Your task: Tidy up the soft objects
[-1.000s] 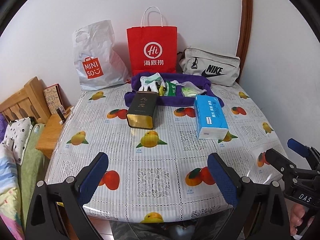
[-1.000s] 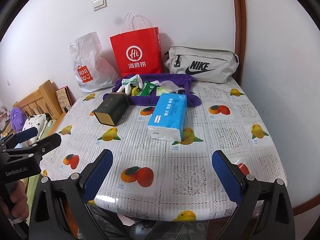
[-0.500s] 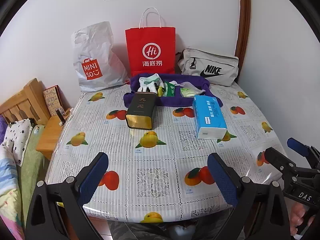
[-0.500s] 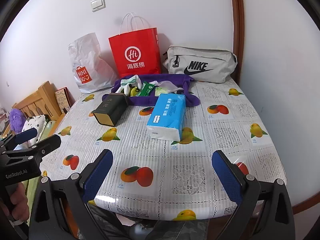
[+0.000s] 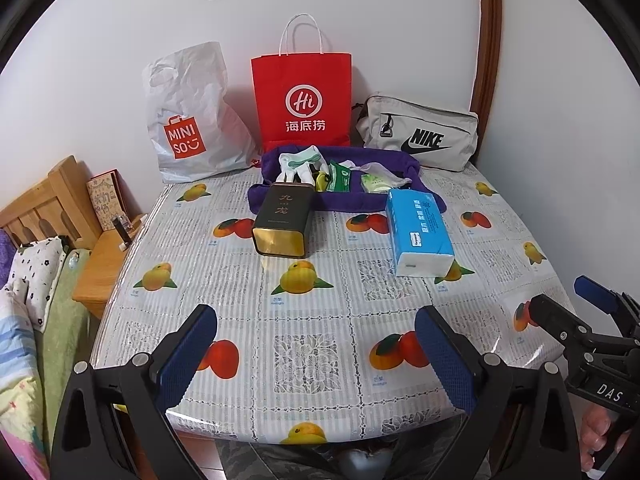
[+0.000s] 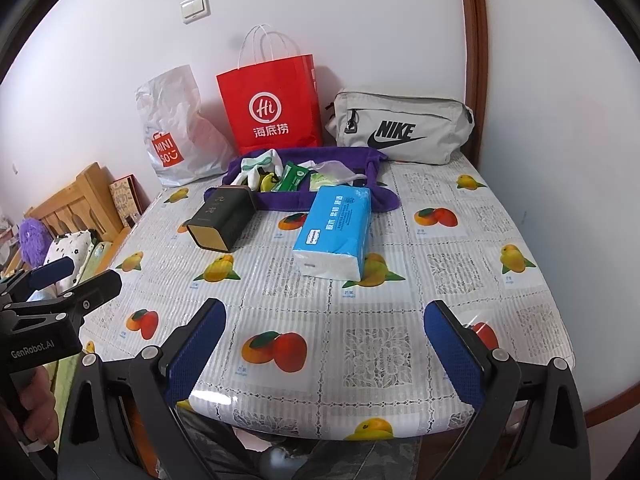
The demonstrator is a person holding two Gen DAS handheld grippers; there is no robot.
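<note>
Both the left gripper (image 5: 316, 350) and right gripper (image 6: 325, 346) hover spread and empty over the table's (image 5: 248, 320) near edge, presumably surveying before reaching the tissue pack (image 6: 334, 236) mid-table and purple cloth (image 5: 352, 200) toward the far edge.

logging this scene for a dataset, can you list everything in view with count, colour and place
blue plastic-wrapped tissue pack: 1, blue and white, table centre-right
dark tea tin with gold end: 1, black and gold, lying on its side, centre
purple cloth tote: 1, purple, behind the tin, open
white gloves: 1 bunch, white, in the tote's left end
green packet: 1, green, mid-tote
red paper bag: 1, red, upright at the wall
white plastic shopping bag: 1, white, left of the red one
grey fabric waist bag: 1, grey, back right
fruit-print tablecloth: 1, white
left gripper: blue pads, open
right gripper: blue pads, open
</note>
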